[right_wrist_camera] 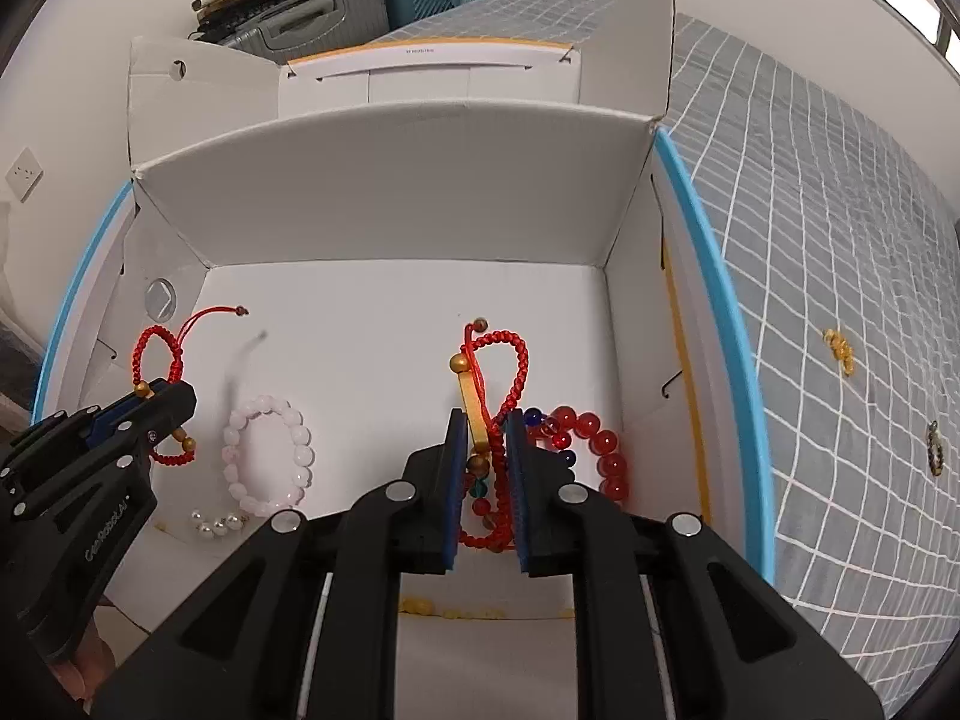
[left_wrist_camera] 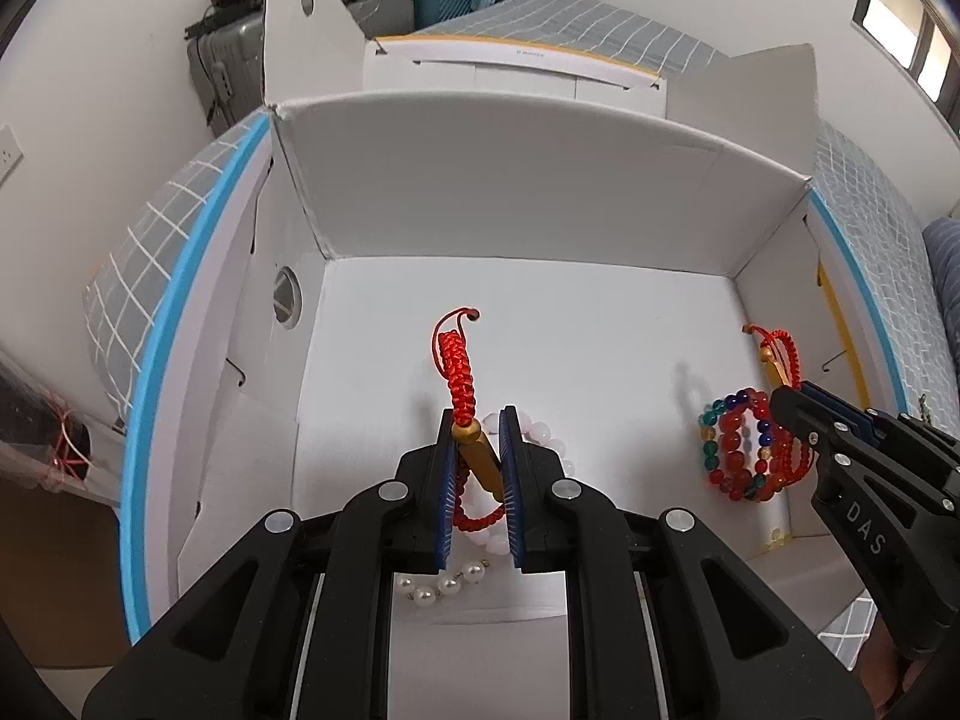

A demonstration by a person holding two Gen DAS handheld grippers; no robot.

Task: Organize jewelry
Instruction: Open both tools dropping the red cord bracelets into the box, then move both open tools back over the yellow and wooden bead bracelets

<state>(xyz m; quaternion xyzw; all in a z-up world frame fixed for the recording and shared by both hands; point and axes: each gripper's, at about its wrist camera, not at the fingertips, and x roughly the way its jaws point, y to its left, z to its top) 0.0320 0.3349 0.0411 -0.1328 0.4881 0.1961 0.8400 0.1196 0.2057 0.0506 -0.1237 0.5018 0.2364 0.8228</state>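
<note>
Bracelets are the job here, and each gripper has one. The left gripper (left_wrist_camera: 478, 420) is clenched on a red cord (left_wrist_camera: 459, 372) with a gold tube (left_wrist_camera: 480, 456) on it. The tube sits between the blue pads (left_wrist_camera: 445, 480). Its long way runs near to far, and the woven loop sticks out past the tips toward the far wall of the white box (left_wrist_camera: 528, 204). The right gripper (right_wrist_camera: 486, 426) is clenched on a second red cord (right_wrist_camera: 504, 354) with its own gold bar (right_wrist_camera: 474, 414), also pointing far.

Both cords hang low over the box floor. A pink bracelet (right_wrist_camera: 270, 456) and some pearls (right_wrist_camera: 219, 523) lie just under and right of the left gripper. Red beads (right_wrist_camera: 591, 447) lie just right of the right gripper, with more coloured beads (right_wrist_camera: 480, 489) under it.

I think the next move is to set each cord down. Each gripper is already right over its own pile, so a drop straight down should do.
</note>
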